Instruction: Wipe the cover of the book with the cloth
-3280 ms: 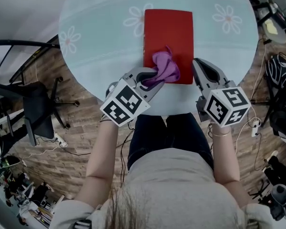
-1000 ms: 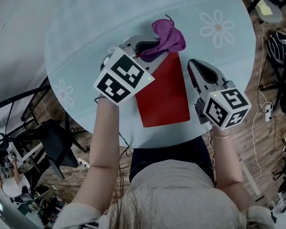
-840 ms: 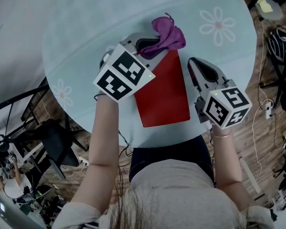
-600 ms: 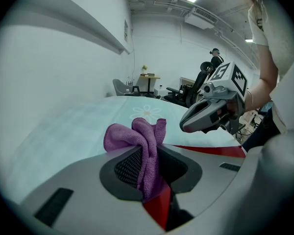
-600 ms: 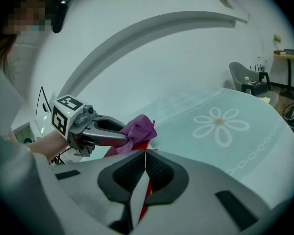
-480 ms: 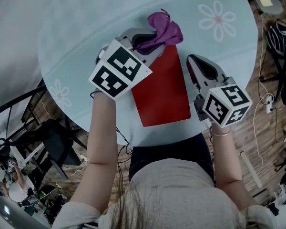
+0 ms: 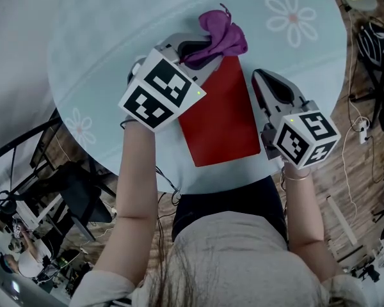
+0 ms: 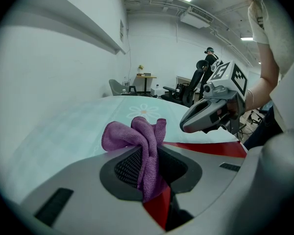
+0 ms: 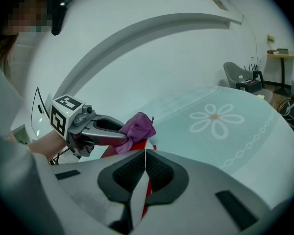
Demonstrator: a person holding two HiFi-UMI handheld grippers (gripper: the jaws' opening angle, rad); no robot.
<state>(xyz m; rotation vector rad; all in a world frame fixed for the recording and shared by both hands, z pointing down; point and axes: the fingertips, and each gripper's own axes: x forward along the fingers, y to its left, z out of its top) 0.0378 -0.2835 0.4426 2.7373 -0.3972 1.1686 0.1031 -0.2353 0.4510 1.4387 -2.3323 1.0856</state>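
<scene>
A red book [image 7: 223, 117] lies on the round pale-blue table [image 7: 109, 31] printed with daisies. My left gripper [image 7: 201, 50] is shut on a purple cloth [image 7: 221, 34], which bunches out past the jaws at the book's far end, over its far edge. The left gripper view shows the cloth [image 8: 137, 133] pinched in my left gripper [image 8: 152, 155] and the book's red cover [image 8: 210, 148] beyond it. My right gripper [image 7: 258, 78] lies along the book's right edge. In its own view my right gripper [image 9: 144, 153] is shut, with the book's thin edge between the jaws.
The table's near edge runs just in front of the person's lap. A black office chair [image 7: 70, 190] stands on the wooden floor at the left, and cables and gear [image 7: 374, 50] lie at the right. Another person [image 8: 209, 55] stands far off among chairs.
Since the earliest frame the left gripper has carried the cloth from the book's near end to its far end. Over the last second both grippers hardly move.
</scene>
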